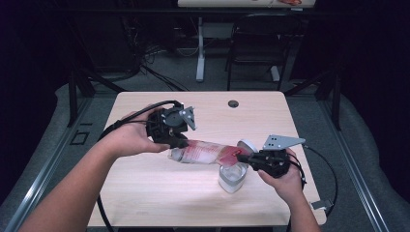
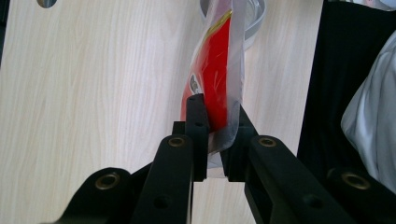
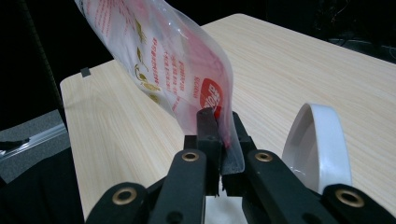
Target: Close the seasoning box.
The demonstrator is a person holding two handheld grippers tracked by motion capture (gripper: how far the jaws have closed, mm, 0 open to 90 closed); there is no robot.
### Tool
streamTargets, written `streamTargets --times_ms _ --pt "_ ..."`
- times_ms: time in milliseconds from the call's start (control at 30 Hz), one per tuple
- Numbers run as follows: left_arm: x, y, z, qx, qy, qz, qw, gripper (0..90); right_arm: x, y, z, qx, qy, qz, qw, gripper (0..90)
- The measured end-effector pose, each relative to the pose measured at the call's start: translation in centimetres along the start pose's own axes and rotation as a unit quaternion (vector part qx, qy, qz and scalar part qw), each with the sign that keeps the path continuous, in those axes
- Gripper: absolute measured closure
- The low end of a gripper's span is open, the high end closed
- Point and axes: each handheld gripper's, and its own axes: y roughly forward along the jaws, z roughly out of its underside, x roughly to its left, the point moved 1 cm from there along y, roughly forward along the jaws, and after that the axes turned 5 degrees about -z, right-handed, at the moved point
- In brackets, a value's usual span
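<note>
A clear plastic bag with red print [image 1: 205, 152] hangs stretched between both grippers above the wooden table [image 1: 145, 188]. My left gripper [image 1: 180, 143] is shut on its left end; in the left gripper view the jaws pinch the bag [image 2: 217, 88] at its edge. My right gripper [image 1: 245, 159] is shut on the right end, where the bag [image 3: 173, 70] rises from between the jaws. A clear container [image 1: 232, 178] stands under the bag's right end, just in front of the right gripper. Its white lid [image 1: 248, 144] lies behind the gripper and shows as a lid [image 3: 317, 144] on edge.
A round cable hole [image 1: 233, 103] sits near the table's far edge. A second table leg and chair stand beyond on the dark floor. Cables trail from both grippers off the table's sides.
</note>
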Motion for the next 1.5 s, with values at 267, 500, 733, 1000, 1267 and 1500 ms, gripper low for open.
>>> streamTargets --times_ms 267,500,733,1000,1267,1500 --pt "0.04 -0.04 -0.06 0.001 0.002 0.0 1.0 83.7 -0.01 0.01 0.02 0.0 0.0 0.001 1.0 88.5" --pt "0.04 -0.06 -0.12 0.002 0.001 0.0 1.0 83.7 -0.03 0.05 0.06 0.0 0.001 -0.002 1.0 88.5" --pt "0.04 -0.13 -0.24 0.002 0.005 -0.001 1.0 83.7 -0.04 0.06 0.09 0.003 0.0 0.0 1.0 88.5" --pt "0.02 -0.18 -0.4 0.002 0.006 -0.002 1.0 83.8 -0.05 0.12 0.13 0.005 0.0 0.001 1.0 88.6" --pt "-0.07 -0.21 -0.54 -0.001 0.007 -0.002 1.0 83.8 -0.09 0.13 0.18 0.007 0.001 0.001 1.0 88.6" --pt "-0.04 -0.28 -0.64 0.001 0.01 -0.002 0.9999 83.8 -0.14 0.16 0.22 0.007 0.002 0.0 1.0 88.5"
